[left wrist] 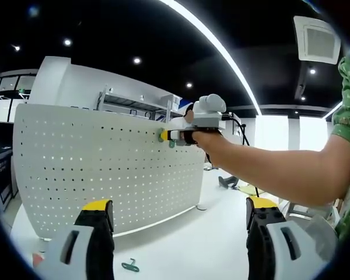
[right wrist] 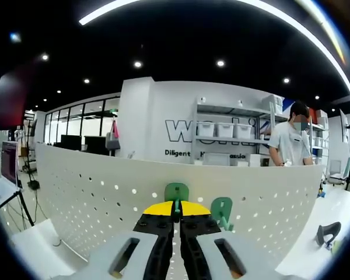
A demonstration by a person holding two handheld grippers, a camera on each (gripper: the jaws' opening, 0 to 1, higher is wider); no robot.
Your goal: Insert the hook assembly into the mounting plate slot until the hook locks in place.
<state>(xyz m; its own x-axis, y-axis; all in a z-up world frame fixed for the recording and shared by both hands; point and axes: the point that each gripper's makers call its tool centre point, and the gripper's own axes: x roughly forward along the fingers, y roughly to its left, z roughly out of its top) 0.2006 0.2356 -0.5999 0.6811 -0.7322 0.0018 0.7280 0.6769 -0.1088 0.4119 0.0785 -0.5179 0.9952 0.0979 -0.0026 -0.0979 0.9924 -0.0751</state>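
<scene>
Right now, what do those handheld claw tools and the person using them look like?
Each claw is light grey plastic with black inner faces and yellow tips: the left claw and the right claw match. Seen from the left gripper view, the right claw's body is white and rounded, with a dark cable trailing behind. The person wears a short green patterned sleeve.

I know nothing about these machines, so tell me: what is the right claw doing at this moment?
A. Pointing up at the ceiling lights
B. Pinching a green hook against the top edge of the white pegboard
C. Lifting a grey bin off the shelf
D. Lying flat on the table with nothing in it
B: the right claw is closed on the stem of a green hook at the top edge of the pegboard.
</scene>
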